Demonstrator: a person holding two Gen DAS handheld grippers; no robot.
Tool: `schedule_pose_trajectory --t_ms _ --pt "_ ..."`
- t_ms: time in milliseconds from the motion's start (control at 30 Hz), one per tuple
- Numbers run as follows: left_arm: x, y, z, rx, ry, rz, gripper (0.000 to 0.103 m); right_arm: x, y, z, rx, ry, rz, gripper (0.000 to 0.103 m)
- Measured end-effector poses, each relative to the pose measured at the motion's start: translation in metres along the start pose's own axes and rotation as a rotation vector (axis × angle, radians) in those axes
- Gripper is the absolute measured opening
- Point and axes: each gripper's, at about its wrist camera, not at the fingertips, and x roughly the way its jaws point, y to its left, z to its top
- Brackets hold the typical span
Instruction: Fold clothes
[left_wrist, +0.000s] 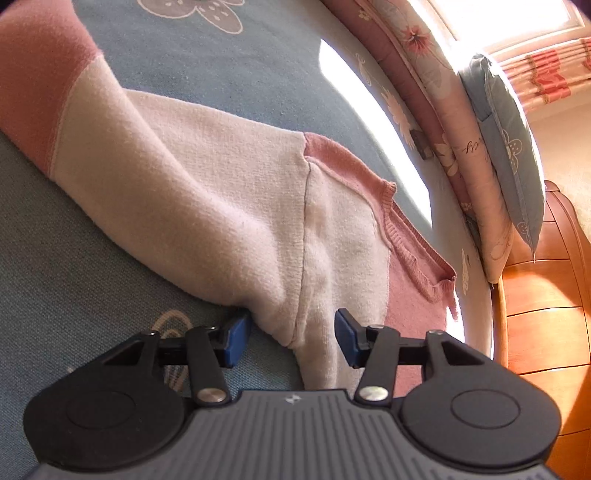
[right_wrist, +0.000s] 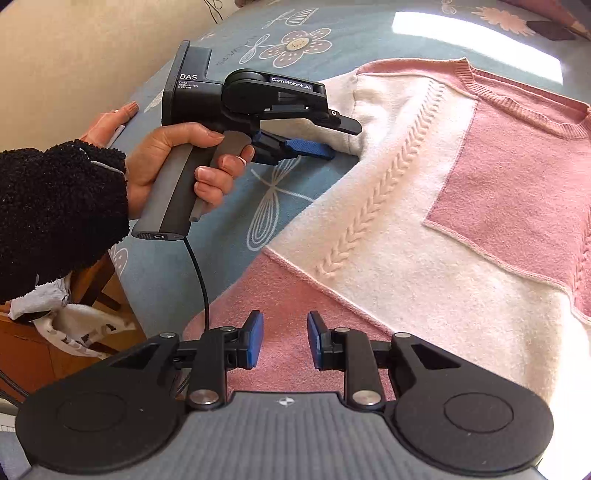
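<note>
A pink and cream sweater (right_wrist: 424, 206) lies on a bed (right_wrist: 207, 229). Left gripper (left_wrist: 291, 339) fingers spread around its sleeve; right gripper (right_wrist: 285, 341) fingers spread above the hem.

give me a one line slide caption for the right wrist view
Left gripper open around the shoulder of a pink and white sweater on the bed, right gripper open over its hem.

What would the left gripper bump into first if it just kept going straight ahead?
Probably the pink and cream knitted sweater: its cream shoulder fold already lies between the open left gripper, apparently untouched yet.
</note>
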Motion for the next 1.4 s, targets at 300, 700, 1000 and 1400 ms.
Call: schedule_pose_trajectory --t_ms 300,700,1000,1400 --pt "-0.012 -0.045 0.033 0.257 -0.119 0.213 0.009 -0.002 -0.021 -0.007 0.081 -0.024 -0.048 0.031" --pt "-0.011 -0.038 0.028 0.338 0.022 0.214 0.033 -0.003 -0.034 -0.008 0.125 -0.04 -0.092 0.034" --pt "-0.048 -0.009 -0.02 0.269 0.142 0.18 0.035 -0.005 -0.04 -0.008 0.13 -0.036 -0.111 0.034" --pt "-0.097 0.008 -0.116 0.336 0.265 0.275 0.035 0.002 -0.021 -0.001 0.047 -0.014 -0.084 0.034"
